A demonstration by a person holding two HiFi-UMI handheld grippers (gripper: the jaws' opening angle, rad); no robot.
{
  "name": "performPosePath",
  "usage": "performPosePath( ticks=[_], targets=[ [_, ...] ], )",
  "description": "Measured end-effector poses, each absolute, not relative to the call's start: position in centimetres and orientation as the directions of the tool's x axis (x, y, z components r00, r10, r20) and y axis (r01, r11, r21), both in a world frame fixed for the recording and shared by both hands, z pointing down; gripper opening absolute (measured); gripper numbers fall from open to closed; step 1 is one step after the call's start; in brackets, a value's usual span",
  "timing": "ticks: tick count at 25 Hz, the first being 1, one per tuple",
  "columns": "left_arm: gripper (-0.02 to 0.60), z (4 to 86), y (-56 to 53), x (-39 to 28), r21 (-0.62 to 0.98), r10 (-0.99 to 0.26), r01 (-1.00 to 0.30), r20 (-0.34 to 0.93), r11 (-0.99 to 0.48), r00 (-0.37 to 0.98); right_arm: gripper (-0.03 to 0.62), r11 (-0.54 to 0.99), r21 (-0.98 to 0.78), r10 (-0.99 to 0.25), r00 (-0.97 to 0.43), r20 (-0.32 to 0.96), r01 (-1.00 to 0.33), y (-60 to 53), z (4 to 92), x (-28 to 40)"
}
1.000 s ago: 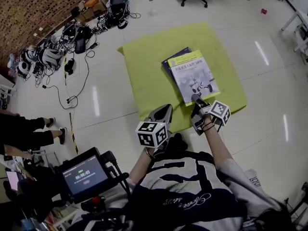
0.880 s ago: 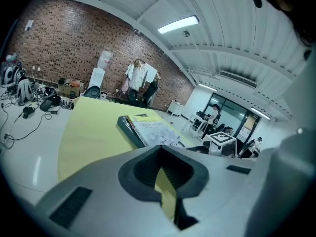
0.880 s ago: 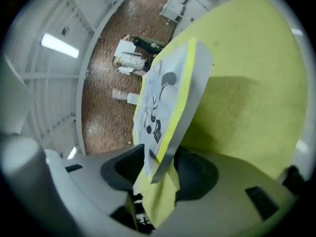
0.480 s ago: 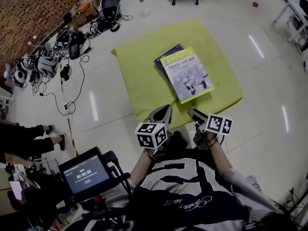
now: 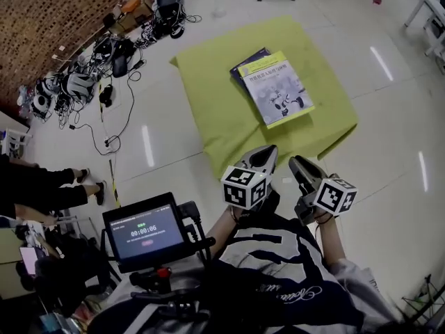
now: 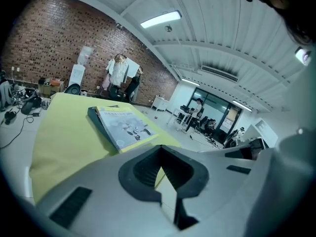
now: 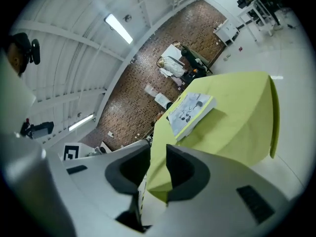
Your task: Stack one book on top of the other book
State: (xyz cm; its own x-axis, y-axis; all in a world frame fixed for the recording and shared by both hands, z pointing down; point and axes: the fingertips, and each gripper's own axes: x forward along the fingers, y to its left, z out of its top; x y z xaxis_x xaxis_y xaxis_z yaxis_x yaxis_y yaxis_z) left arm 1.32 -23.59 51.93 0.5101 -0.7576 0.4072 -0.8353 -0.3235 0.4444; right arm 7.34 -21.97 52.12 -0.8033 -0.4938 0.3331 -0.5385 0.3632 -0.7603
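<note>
Claw on left (image 5: 267, 152) pressed together, claw on right (image 5: 297, 163) empty, spread, just closing, both aimed toward books (image 5: 277, 92)

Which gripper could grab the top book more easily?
Probably right. The right gripper has just been closing, yet its jaws stand apart and empty; the left gripper is shut. Both are similarly near the top book.

Head view: the small screen (image 5: 144, 234) at my lower left shows a timer that I read as 00:00:06. The top book (image 5: 276, 89) bears a line of title characters across its cover, too small for me to read. Script lettering on the shirt (image 5: 295, 294) is likewise illegible.
</note>
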Motion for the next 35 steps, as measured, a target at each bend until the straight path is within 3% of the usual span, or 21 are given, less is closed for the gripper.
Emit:
performPosePath(
  ticks=[8, 17, 35],
  targets=[
    [0.003, 51.2, -13.7, 7.4, 0.431, -0.739, -0.818, 0.389, -0.382, 0.55, -0.011, 0.396, -0.671, -0.571, -0.741, 0.355, -0.626, -11.0, 51.3, 12.9],
    [0.003, 51.4, -0.7, 10.1, 0.385, -0.692, -0.815, 0.438, -0.432, 0.574, -0.011, 0.395, -0.701, -0.558, -0.761, 0.331, -0.594, -0.5, 51.4, 13.7],
    [0.003, 47.7, 2.2, 0.9, 0.33, -0.752, -0.84, 0.383, -0.43, 0.536, -0.011, 0.41, -0.726, -0.563, -0.779, 0.276, -0.553, 2.3, 48.6, 5.4]
  ],
)
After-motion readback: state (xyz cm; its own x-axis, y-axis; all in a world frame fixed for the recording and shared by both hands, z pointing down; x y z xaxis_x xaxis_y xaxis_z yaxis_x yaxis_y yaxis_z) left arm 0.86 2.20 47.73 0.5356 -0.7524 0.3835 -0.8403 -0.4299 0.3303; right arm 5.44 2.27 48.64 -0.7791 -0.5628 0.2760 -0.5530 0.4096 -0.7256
